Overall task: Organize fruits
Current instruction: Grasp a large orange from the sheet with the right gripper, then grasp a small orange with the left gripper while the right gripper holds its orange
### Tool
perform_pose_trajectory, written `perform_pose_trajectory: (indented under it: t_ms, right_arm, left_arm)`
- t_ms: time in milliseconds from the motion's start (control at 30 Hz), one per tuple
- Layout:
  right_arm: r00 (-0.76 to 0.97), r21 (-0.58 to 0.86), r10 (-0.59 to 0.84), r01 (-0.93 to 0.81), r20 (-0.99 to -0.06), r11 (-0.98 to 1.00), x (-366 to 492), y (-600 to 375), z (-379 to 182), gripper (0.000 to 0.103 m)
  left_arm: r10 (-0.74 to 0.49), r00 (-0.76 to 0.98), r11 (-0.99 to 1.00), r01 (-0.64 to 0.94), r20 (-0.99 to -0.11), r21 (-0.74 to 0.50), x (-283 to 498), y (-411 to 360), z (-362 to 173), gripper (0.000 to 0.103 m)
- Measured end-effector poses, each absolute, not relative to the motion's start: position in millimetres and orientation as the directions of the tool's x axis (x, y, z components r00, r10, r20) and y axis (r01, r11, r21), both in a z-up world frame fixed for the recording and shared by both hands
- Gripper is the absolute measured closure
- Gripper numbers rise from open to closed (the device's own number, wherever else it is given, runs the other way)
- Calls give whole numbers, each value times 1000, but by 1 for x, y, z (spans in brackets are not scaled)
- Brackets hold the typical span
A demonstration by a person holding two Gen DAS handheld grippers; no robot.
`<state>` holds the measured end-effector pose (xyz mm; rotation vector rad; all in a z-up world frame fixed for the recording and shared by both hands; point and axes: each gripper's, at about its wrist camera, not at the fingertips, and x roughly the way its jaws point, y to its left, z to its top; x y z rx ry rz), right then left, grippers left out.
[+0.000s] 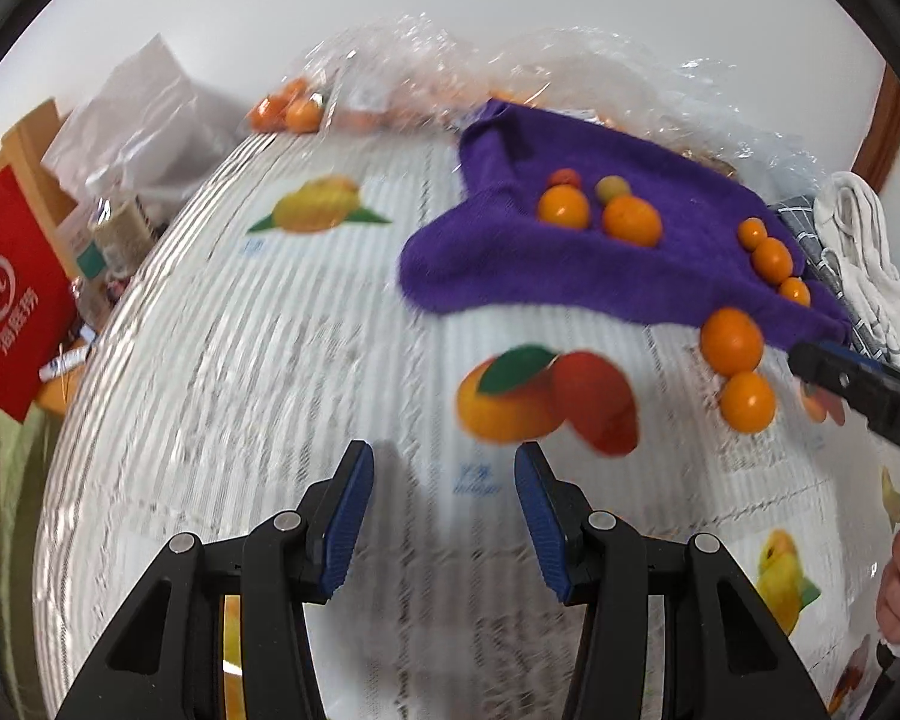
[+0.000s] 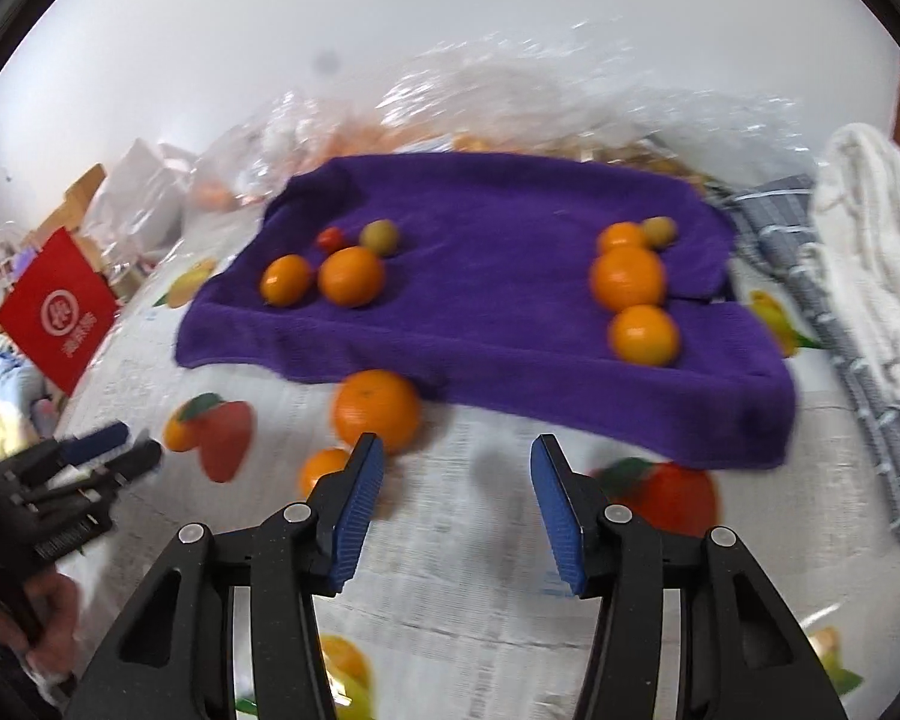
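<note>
A purple towel [image 2: 480,276] lies on the printed mat, also in the left wrist view [image 1: 510,252]. On it sit two groups of fruit: a left group of oranges [image 2: 351,275] with a small red and a green fruit, and a right row of oranges [image 2: 627,276]. Two loose oranges lie on the mat before the towel: a large one [image 2: 378,408] and a small one [image 2: 321,468]; they also show in the left wrist view [image 1: 731,341]. My right gripper [image 2: 456,462] is open and empty, just right of these. My left gripper [image 1: 444,468] is open and empty over the mat.
A clear plastic bag with more oranges [image 1: 294,111] lies behind the towel. A red paper bag [image 1: 12,294] and clutter stand at the left. A checked cloth [image 2: 822,276] and a white cloth [image 2: 870,228] lie at the right. The mat [image 1: 270,360] carries printed fruit pictures.
</note>
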<state>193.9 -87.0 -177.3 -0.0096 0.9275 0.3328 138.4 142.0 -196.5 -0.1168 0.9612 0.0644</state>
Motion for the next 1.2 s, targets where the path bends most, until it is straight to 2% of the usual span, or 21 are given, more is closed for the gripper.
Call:
perform_pose_trajectory:
  t_ms: [233, 433, 500, 567, 700, 967, 1067, 1200]
  right_arm:
    - [505, 191, 321, -293, -801, 937, 211, -66, -189, 49]
    - [483, 173, 294, -280, -825, 944, 219, -52, -205, 49]
    - [481, 177, 301, -286, -823, 942, 220, -50, -206, 51]
    - [505, 158, 288, -284, -814, 946, 220, -47, -204, 62]
    - [511, 181, 313, -291, -801, 939, 217, -50, -198, 62]
    - [622, 109, 250, -255, -742, 961, 186, -100, -168, 62]
    - [642, 46, 186, -228, -744, 973, 172, -129, -174, 62]
    - [619, 50, 162, -195, -769, 980, 162, -163, -192, 62]
  left_arm:
    - [-9, 594, 992, -95, -804, -81, 127, 156, -197, 56]
    - [-57, 611, 988, -80, -790, -133, 122, 165, -197, 56]
    - [-63, 610, 989, -68, -790, -132, 120, 165, -197, 56]
    - [-61, 611, 990, -66, -790, -128, 119, 165, -197, 56]
    - [-50, 607, 991, -71, -793, -117, 117, 164, -196, 56]
    - [-106, 599, 985, -48, -794, -167, 115, 140, -195, 56]
    - [-121, 599, 987, -15, -791, -162, 115, 118, -195, 56]
    - [-205, 591, 975, 57, -780, -214, 122, 81, -187, 56]
